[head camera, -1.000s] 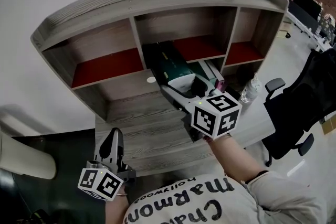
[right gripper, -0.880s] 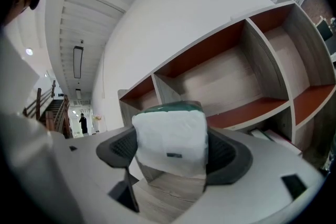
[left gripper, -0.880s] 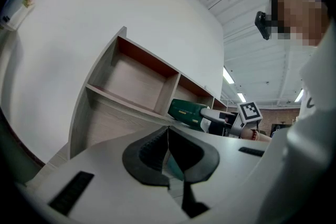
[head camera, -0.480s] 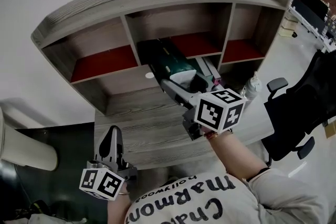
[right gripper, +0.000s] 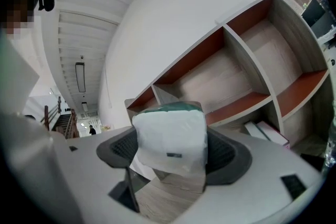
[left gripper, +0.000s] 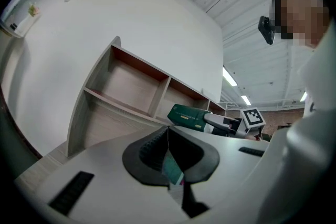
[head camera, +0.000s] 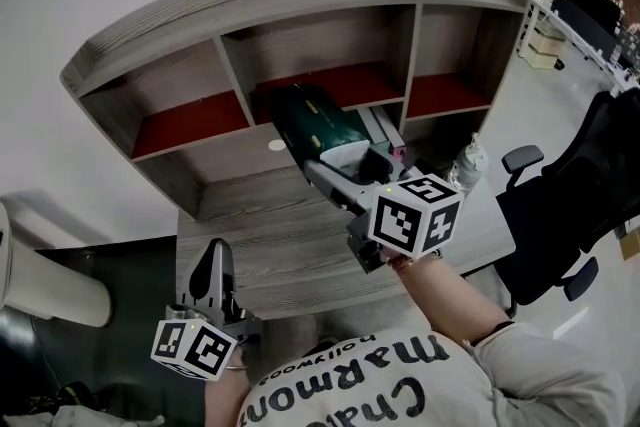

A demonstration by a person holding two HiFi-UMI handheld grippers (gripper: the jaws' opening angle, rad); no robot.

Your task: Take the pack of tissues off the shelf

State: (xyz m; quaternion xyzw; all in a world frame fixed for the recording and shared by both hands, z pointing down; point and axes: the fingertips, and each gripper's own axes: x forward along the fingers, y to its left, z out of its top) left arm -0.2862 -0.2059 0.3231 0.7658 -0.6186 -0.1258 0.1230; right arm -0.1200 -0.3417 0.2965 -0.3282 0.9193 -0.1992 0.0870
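Against the white wall stands a curved wooden shelf unit point(head camera: 150, 55) with three red-floored compartments, set on a grey wood-grain desk point(head camera: 250, 235). To the right a black office chair point(head camera: 560, 205) sits on the pale floor.

The pack of tissues point(head camera: 315, 120), dark green with a white end, lies level in front of the middle compartment, above the desk. Its far end looks about even with the compartment's mouth, so it seems almost clear of the shelf, though the head view cannot settle whether the last bit has cleared. The right gripper point(head camera: 340, 165) has its jaws spread wide and clamped on the pack's white near end, the pads pressing on both sides, as the right gripper view shows plainly.

The left gripper point(head camera: 213, 255) hovers low at the desk's near edge, well apart from the pack, its jaws together with nothing between them.

A couple of flat boxes point(head camera: 385, 130) lie in the opening below the shelf, just beside the pack, and a clear bottle point(head camera: 468, 165) stands further right.

By my reading, the grasp is made and the pull-out is mostly done; what is left is drawing the pack fully clear of the shelf
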